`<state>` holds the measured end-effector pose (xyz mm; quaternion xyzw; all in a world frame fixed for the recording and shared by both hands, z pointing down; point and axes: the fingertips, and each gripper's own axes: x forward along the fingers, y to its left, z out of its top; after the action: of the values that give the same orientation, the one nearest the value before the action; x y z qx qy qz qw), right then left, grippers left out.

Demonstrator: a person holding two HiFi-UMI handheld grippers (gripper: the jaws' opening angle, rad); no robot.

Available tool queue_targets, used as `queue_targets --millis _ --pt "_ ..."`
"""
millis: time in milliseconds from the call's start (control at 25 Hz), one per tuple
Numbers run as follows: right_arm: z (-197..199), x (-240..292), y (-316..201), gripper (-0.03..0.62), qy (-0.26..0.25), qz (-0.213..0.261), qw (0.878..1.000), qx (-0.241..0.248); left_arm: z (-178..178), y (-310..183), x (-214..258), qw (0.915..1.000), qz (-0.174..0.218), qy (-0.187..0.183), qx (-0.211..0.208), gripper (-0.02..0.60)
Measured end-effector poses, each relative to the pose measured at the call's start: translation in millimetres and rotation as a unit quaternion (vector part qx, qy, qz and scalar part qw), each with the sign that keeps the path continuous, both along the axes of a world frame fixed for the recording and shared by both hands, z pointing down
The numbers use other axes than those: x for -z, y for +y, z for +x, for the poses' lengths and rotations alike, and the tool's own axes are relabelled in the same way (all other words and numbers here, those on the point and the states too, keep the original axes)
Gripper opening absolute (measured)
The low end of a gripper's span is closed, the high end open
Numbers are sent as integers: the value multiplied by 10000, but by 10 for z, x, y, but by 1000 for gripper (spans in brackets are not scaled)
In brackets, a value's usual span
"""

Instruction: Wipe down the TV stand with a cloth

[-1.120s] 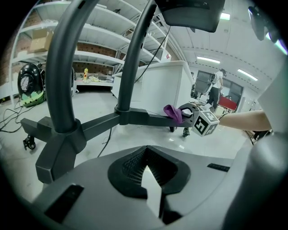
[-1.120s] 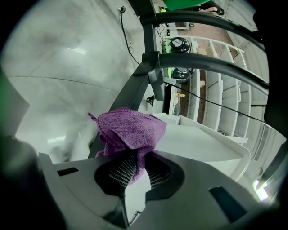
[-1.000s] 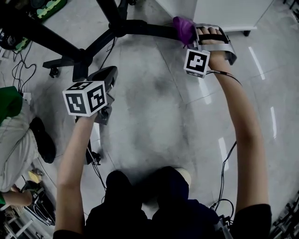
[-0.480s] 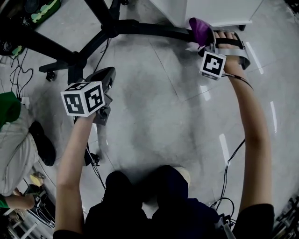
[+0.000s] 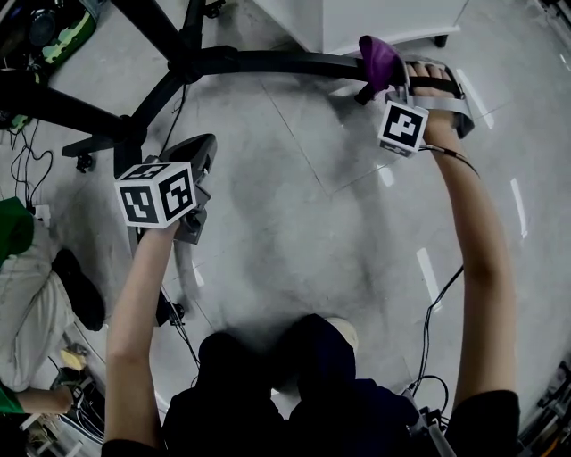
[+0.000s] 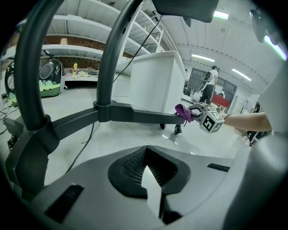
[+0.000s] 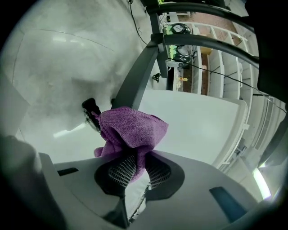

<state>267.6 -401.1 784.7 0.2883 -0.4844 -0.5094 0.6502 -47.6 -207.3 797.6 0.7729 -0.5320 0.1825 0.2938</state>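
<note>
A glossy grey tiled floor (image 5: 303,232) is seen below. At the near left, the left gripper (image 6: 150,184) is held closed on nothing. Farther right, the purple cloth (image 7: 130,130) is pinched in the right gripper (image 7: 135,179) at the tip of the black stand leg (image 5: 268,62). A white cabinet (image 5: 384,18) is seen beyond, with shelves (image 6: 81,40) along the far wall.

- The cloth (image 5: 379,61) is purple with a fine woven pile, bunched into a loose wad. In the head view it sits at 1 o'clock, one end pinched between the closed jaws of the right gripper (image 7: 135,173).
- The TV stand (image 5: 187,62) is a dark metal base at 11 to 12 o'clock, with legs spreading from a central hub. The cloth lies at the end of its rightward leg (image 5: 285,62), just beside a small black caster (image 7: 91,112).
</note>
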Motion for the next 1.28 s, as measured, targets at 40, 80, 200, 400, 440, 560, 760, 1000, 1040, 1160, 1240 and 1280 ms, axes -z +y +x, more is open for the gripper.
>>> queue_targets --millis 40,80,200,400,440,560,760,1000,1040,1160,1240,1280 --pt "70 2 17 67 -15 -8 10000 -56 22 -3 -7 10000 -7 14 -2 6" --pt "140 7 38 67 -37 -12 9999 -115 43 -3 -13 10000 -17 30 -4 6" --pt "362 39 119 67 -356 -58 9986 -385 115 18 -8 10000 -41 71 -47 6" --pt "546 153 353 69 -1640 -319 9815 -932 141 59 129 9999 -3 86 -90 6" --pt "539 198 407 68 -1833 -328 9775 -988 135 76 163 9999 -1 80 -105 6" --pt "465 369 555 69 -2426 -351 9623 -1176 119 137 269 9999 33 81 -131 6" --pt "279 610 793 69 -3542 -420 9232 -1428 224 188 508 9991 87 113 -388 6" --pt "-41 971 1137 69 -4900 -695 8529 -1663 471 181 977 9969 349 337 -612 6" --pt "-75 1039 1179 69 -5099 -722 8404 -1691 543 164 1044 9962 385 409 -663 6" --pt "-105 1253 1265 69 -5426 -657 8186 -1765 741 95 1239 9944 479 504 -791 6" --pt "-115 1399 1318 68 -5608 -687 8048 -1818 848 51 1379 9939 519 608 -762 6" --pt "-128 1478 1343 69 -5718 -736 7960 -1842 899 27 1459 9936 542 688 -720 6"
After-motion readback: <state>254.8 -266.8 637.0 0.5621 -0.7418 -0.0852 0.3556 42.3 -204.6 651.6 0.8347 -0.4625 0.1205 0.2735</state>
